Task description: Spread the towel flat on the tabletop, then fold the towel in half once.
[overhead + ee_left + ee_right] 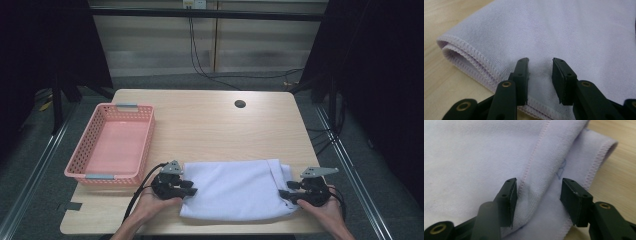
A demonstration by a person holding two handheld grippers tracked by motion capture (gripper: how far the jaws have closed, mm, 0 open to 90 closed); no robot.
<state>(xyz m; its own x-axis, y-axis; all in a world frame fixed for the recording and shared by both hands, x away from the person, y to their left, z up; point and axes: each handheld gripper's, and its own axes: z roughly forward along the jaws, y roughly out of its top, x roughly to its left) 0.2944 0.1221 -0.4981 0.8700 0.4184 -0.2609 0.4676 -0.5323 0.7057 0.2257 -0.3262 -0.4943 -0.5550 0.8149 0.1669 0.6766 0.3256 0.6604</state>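
A folded pale lilac towel (235,187) lies flat near the front edge of the wooden table (210,125). My left gripper (186,189) sits at the towel's left end, open, its jaws above the hemmed layers of the towel (549,37) with the gripper (540,72) holding nothing. At the towel's right end my right gripper (285,195) is open too. In the right gripper view its jaws straddle a raised fold with a stitched hem on the towel (474,157), the gripper (539,195) not closed on it.
A pink plastic basket (91,137) with nothing in it stands at the table's left side, just behind my left hand. A round cable hole (240,104) is at the back of the table. Dark curtains and cables lie beyond.
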